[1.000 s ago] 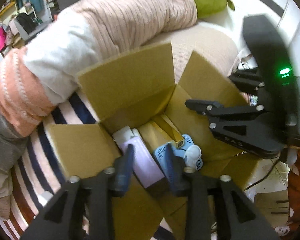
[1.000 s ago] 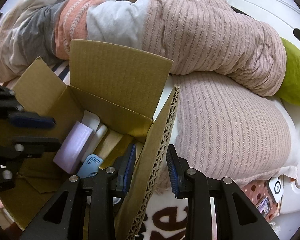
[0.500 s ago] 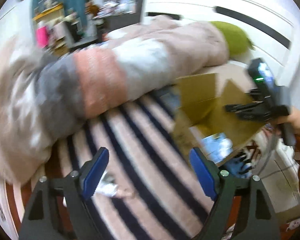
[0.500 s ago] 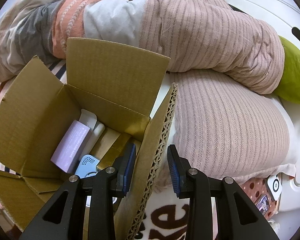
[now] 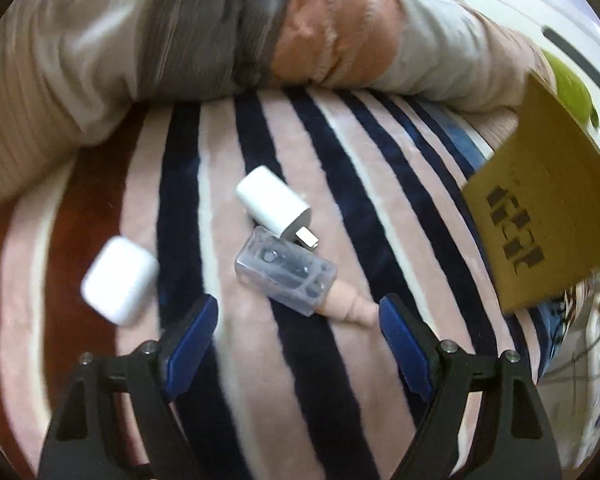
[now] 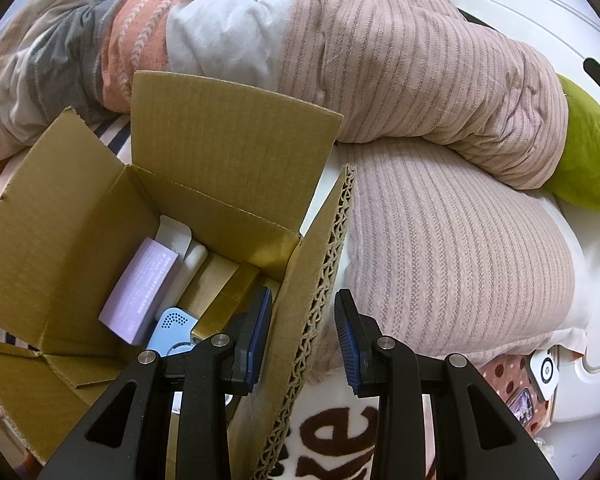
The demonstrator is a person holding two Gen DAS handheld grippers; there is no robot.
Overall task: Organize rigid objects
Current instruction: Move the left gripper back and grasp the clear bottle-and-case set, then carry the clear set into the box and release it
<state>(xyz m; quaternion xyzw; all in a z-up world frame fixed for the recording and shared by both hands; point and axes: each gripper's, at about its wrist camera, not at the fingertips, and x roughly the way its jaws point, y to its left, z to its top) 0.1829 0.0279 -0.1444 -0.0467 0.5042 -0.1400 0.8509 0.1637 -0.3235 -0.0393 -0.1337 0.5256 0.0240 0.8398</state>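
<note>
Both jaws stand apart: the left gripper (image 5: 296,330) hangs wide open over the clear bottle (image 5: 286,272), and the right gripper (image 6: 302,328) straddles the box flap (image 6: 312,308) without pinching it. Beside the bottle lie a white charger (image 5: 274,204) — touching it — and a white case (image 5: 120,280), apart. I think the smooth bottle may slip, or the charger may get pushed. Everything rests on a soft striped blanket (image 5: 340,152); the cardboard box (image 6: 60,216) stands near — bedding behind.

A striped blanket (image 5: 284,368) in pink, navy and dark red covers the bed. Behind it lies a bunched ribbed quilt (image 6: 420,80), with a green cushion (image 6: 588,160) at its far end.
</note>
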